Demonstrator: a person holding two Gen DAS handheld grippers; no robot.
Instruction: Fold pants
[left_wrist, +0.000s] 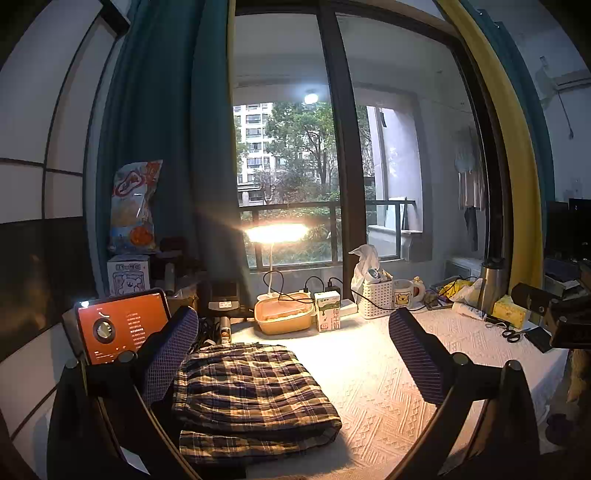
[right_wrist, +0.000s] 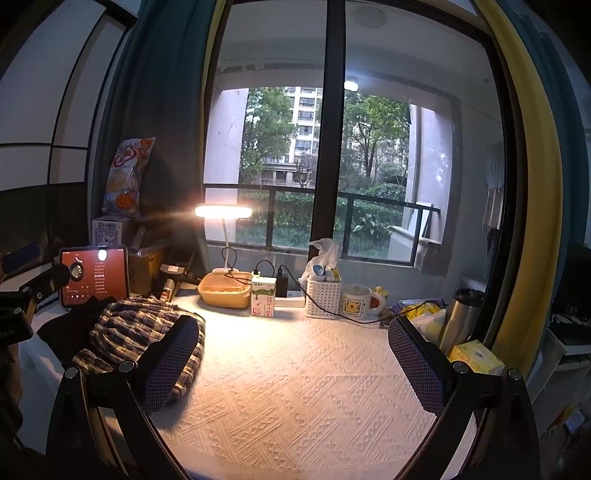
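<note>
On the white textured tablecloth that covers the desk by the window, the plaid pants in navy, cream and tan lie folded into a thick, roughly square bundle toward the near left. Seen through the left wrist camera, the left gripper hangs just above the cloth with its two blue mesh-padded fingers spread wide and nothing between them; its left finger stands at the pants' left edge, whether touching I cannot tell, while the right one is over bare cloth, well apart from the fabric. From the right wrist camera, the right gripper is likewise spread wide and holds nothing, its left finger in front of the right side of the bundle and its right finger near a yellow tissue box and a steel flask. At the far edge of the desk stand a lit white desk lamp, a tan plastic food container, a small green and white milk carton, a white perforated basket and a white mug with a yellow bear print. Far left, a tablet with an orange-red screen leans upright just beyond the pants.
</note>
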